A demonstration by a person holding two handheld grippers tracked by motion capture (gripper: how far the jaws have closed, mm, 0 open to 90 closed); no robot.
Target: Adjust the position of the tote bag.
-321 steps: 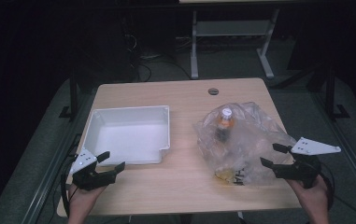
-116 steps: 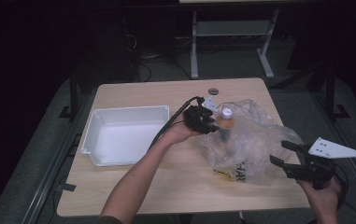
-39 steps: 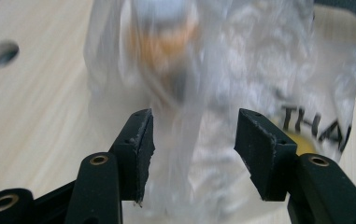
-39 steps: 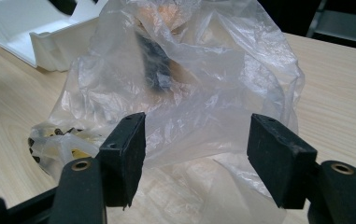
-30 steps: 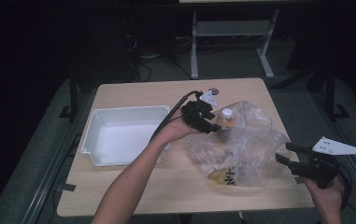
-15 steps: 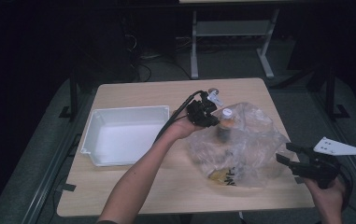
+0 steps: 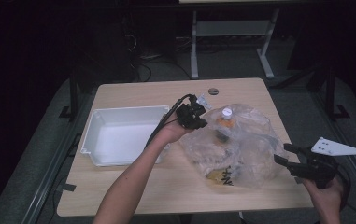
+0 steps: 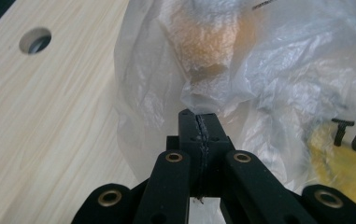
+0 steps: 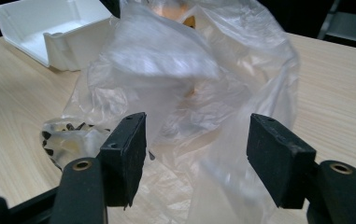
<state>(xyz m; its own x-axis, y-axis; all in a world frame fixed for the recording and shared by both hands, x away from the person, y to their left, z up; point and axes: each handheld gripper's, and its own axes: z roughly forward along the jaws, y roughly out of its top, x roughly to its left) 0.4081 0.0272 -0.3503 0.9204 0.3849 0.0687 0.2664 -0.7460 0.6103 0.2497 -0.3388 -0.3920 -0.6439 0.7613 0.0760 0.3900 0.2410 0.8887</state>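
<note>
While the left hand-held gripper [image 8: 199, 122] pinches the plastic bag [image 7: 241, 140] film, we advise lifting slowly; the right hand-held gripper [image 9: 196, 140] stands wide.

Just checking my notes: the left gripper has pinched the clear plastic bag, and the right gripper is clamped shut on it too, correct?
Not quite: the right gripper stands open, with the clear plastic bag loose between its jaws, as the right gripper view shows. The left gripper has indeed pinched the film.

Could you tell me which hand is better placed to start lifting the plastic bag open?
Left, probably. The left tongs have just closed on a fold of the plastic bag beside the bottle, while the right tongs stand open at the bag's near side, gripping nothing.
</note>
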